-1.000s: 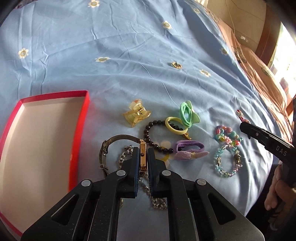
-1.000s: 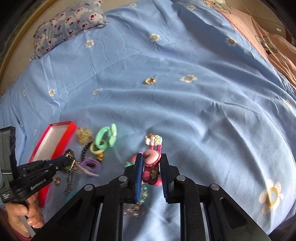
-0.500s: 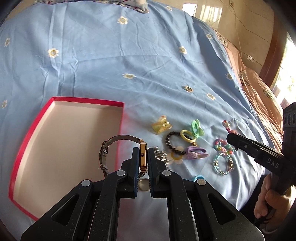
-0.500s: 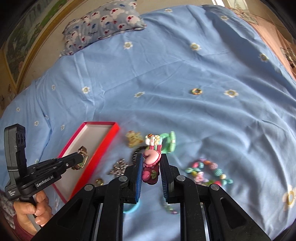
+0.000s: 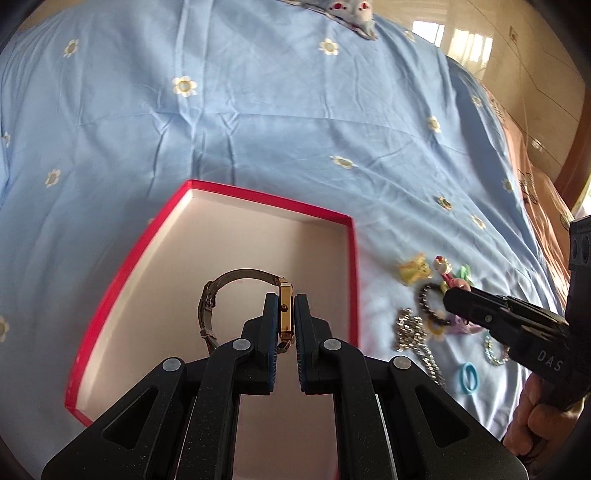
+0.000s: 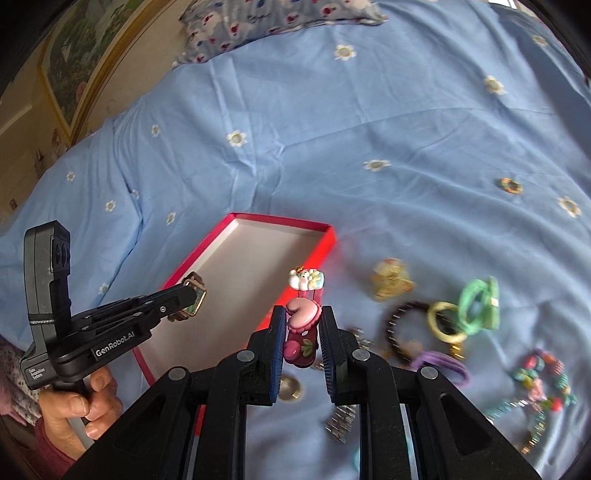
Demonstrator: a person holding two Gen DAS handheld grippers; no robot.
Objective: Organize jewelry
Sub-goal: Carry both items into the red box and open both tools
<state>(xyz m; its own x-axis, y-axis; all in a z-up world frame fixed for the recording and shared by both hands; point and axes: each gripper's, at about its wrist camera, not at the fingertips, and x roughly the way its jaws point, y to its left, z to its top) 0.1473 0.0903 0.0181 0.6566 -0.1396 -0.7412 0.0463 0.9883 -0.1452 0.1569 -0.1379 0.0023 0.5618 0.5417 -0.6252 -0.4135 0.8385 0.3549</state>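
My left gripper point(image 5: 284, 308) is shut on a gold watch point(image 5: 284, 314) with a grey band and holds it over the red box point(image 5: 258, 195), whose white inside is bare. In the right wrist view the left gripper point(image 6: 192, 295) holds the watch point(image 6: 194, 293) above the box point(image 6: 280, 222). My right gripper point(image 6: 302, 325) is shut on a pink hair clip point(image 6: 301, 314) with a cartoon charm, just right of the box's near corner. The right gripper point(image 5: 452, 291) also shows in the left wrist view with the clip point(image 5: 445, 269).
Loose pieces lie on the blue flowered bedsheet right of the box: a yellow claw clip point(image 6: 391, 278), a dark bead bracelet point(image 6: 400, 328), green point(image 6: 478, 304), yellow and purple point(image 6: 441, 363) hair ties, silver chains point(image 5: 408, 330), colourful bead bracelets point(image 6: 541, 380), a small ring point(image 6: 511, 185). A pillow point(image 6: 280, 18) lies at the back.
My left gripper has carried the watch left from the jewelry pile to above the box. My right gripper has moved left with the pink clip toward the box's edge.
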